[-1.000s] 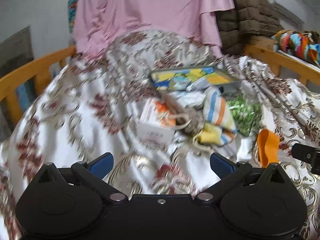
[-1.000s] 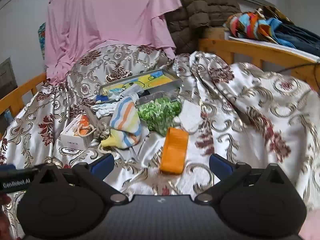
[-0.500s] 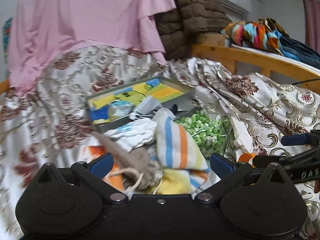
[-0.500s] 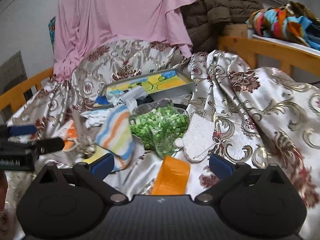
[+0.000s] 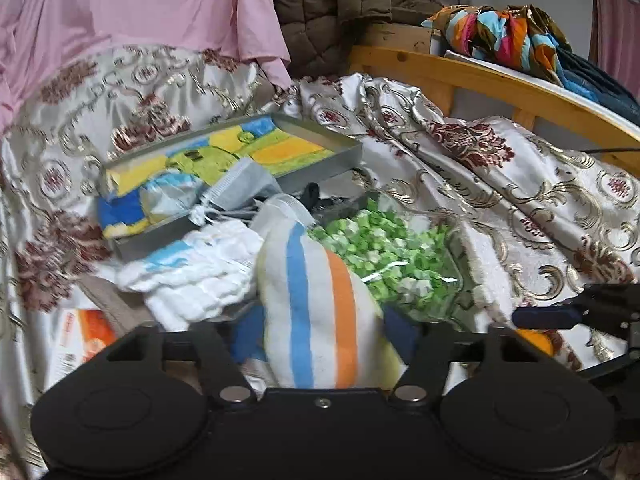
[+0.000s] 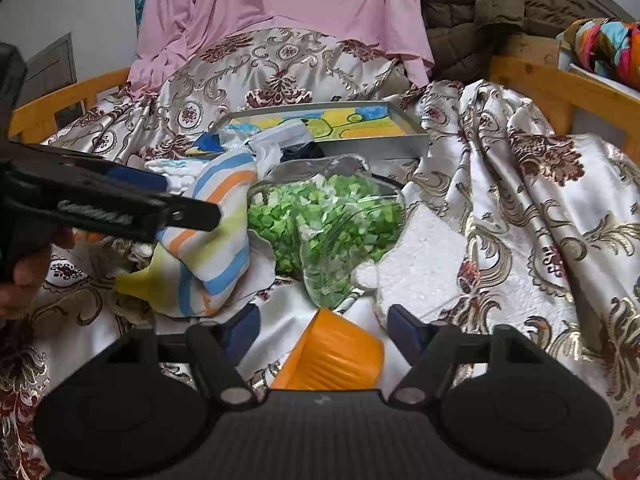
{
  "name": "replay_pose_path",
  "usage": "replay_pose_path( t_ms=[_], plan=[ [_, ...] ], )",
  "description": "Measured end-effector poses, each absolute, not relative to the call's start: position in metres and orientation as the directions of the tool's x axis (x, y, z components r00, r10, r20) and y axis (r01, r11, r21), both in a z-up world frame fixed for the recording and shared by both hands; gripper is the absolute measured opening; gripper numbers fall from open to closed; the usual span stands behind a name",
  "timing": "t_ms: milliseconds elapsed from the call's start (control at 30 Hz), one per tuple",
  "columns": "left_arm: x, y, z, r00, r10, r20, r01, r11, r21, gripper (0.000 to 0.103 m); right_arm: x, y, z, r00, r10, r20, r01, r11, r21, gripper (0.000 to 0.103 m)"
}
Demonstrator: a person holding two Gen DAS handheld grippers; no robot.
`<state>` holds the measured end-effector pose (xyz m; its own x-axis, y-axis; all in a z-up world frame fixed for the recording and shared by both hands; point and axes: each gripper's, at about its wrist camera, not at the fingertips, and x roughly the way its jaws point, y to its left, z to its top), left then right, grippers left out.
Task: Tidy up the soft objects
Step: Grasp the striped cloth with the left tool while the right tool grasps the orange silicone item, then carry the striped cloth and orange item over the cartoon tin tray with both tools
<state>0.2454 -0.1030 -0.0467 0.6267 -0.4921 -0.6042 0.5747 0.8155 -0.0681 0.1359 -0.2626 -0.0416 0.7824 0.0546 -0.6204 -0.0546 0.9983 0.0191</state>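
Note:
A soft cloth (image 5: 316, 312) striped blue, orange and yellow fills the gap of my left gripper (image 5: 322, 340). Its jaws are closing and both blue pads touch the cloth's sides. The right wrist view shows the same cloth (image 6: 216, 232) under the left gripper's fingers (image 6: 192, 212). My right gripper (image 6: 320, 332) hangs low over an orange ribbed item (image 6: 332, 356); its jaws are closing with that item between them, and a gap remains at the left pad. A clear bag of green bits (image 6: 324, 220) lies just beyond.
On the patterned satin spread are a grey tray (image 5: 320, 168) with a coloured picture, a grey mask (image 5: 240, 184), white knitted cloth (image 5: 196, 276), a white fluffy piece (image 6: 420, 264) and an orange-white box (image 5: 84, 336). Wooden rails (image 5: 480, 80) border the bed. A hand (image 6: 24, 276) holds the left gripper.
Both grippers moved forward and down onto the pile. The left one swung right and closed onto the striped cloth. The right one's jaws narrowed around the orange item.

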Motion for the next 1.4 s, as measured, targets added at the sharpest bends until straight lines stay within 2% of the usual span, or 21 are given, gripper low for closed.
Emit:
replay_pose_path(
  t_ms=[33,133,167,200,267,533,867,1167,1400],
  plan=[
    [0.246,-0.103,-0.048,0.62,-0.497,-0.607,0.573,0.815,-0.082,0.043,0.136,-0.263,-0.043,0.78,0.052,-0.624,-0.053,0.998,0.017,0.064],
    [0.24,-0.104,-0.05,0.615,-0.51,-0.601,0.572,0.814,-0.106,0.024,0.137,-0.264,-0.043,0.778,0.032,-0.627,-0.034,0.999,0.009,0.049],
    [0.237,-0.105,-0.05,0.618,-0.507,-0.601,0.569,0.816,-0.104,0.02,0.137,-0.265,-0.043,0.778,0.025,-0.627,-0.025,1.0,0.009,0.043],
    [0.234,-0.105,-0.049,0.618,-0.506,-0.602,0.569,0.816,-0.103,0.014,0.137,-0.266,-0.043,0.777,0.021,-0.629,-0.019,1.0,0.01,0.042],
    [0.229,-0.105,-0.048,0.614,-0.503,-0.608,0.563,0.819,-0.109,0.011,0.137,-0.267,-0.044,0.768,0.01,-0.64,-0.012,1.0,0.001,0.038],
    [0.2,-0.102,-0.033,0.596,-0.506,-0.623,0.546,0.825,-0.148,0.009,0.129,-0.263,-0.036,0.773,0.016,-0.634,-0.026,1.0,-0.007,0.028],
    [0.154,-0.095,0.0,0.612,-0.506,-0.607,0.506,0.841,-0.19,0.007,0.103,-0.27,-0.009,0.829,0.062,-0.556,-0.042,0.998,0.049,0.016],
    [0.14,-0.093,0.031,0.619,-0.517,-0.591,0.479,0.845,-0.238,0.007,0.088,-0.283,0.009,0.858,0.098,-0.504,-0.039,0.991,0.126,0.014],
    [0.175,-0.096,0.066,0.643,-0.514,-0.568,0.462,0.852,-0.247,0.007,0.096,-0.291,0.034,0.884,0.128,-0.45,-0.047,0.981,0.187,0.014]
  ],
)
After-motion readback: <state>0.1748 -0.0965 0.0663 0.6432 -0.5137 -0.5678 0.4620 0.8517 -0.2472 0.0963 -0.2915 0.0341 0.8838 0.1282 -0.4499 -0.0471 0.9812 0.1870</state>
